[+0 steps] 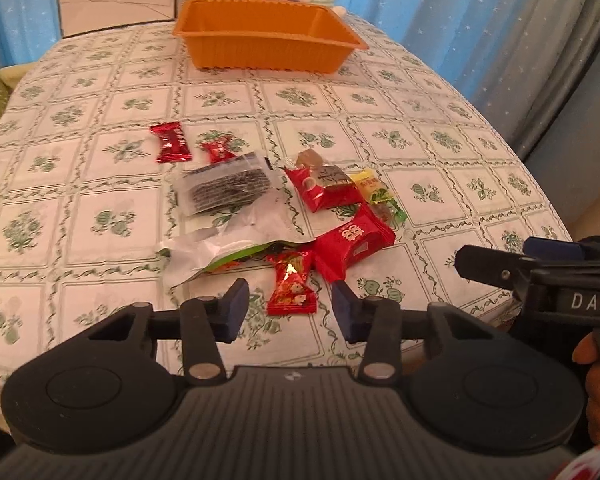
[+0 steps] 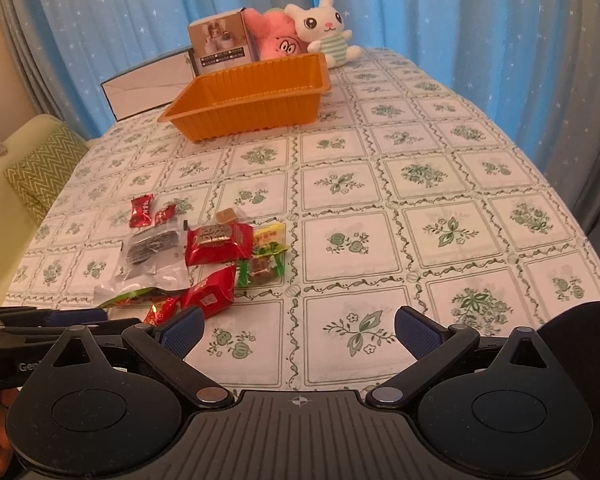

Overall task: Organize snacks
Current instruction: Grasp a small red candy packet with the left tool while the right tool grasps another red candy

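Your left gripper point(image 1: 290, 306) is partly open, its pads flanking a small red candy packet point(image 1: 291, 290) without pressing it. Your right gripper point(image 2: 298, 330) gapes wide over bare tablecloth point(image 2: 380, 240), the snack pile point(image 2: 204, 256) ahead-left, the orange tray point(image 2: 248, 100) far beyond.

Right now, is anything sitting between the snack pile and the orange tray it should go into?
Nothing visible does. Only bare patterned tablecloth lies between the snack pile and the empty orange tray. The plush toys and boxes stand behind the tray, out of the path.
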{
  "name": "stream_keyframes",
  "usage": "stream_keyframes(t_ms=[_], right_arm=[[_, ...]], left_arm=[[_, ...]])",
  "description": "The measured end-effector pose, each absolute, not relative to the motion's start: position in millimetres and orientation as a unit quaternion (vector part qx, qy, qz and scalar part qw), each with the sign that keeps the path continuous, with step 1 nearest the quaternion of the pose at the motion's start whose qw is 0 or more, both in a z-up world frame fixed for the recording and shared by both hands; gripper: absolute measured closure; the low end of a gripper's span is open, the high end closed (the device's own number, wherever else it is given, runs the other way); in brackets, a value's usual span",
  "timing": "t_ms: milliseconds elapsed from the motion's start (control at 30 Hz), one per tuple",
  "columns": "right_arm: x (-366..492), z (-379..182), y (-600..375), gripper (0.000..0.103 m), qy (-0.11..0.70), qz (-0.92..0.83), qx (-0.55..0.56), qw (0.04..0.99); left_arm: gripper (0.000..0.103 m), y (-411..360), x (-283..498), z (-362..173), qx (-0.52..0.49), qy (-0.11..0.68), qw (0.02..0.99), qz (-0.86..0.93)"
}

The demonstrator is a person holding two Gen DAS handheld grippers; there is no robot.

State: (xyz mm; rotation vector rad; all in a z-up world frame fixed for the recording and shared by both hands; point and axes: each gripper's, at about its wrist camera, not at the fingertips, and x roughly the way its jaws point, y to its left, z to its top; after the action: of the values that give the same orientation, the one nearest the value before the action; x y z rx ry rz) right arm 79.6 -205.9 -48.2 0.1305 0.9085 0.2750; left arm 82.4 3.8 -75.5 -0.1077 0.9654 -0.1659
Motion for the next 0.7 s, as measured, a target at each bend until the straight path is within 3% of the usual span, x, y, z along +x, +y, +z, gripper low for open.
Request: stream_keyframes(t_ms=[500, 700], right_arm=[[103, -76, -196, 0.008, 0.460, 0.161, 0.097, 0.868], [110, -80, -180, 0.029, 0.458, 0.193, 0.106, 0.861]], left_arm=[[0.084, -4, 103, -101, -0.015, 0.464, 0.881, -0.091], [0.085, 1, 98, -87, 0.001, 0.448, 0.889, -0.092]])
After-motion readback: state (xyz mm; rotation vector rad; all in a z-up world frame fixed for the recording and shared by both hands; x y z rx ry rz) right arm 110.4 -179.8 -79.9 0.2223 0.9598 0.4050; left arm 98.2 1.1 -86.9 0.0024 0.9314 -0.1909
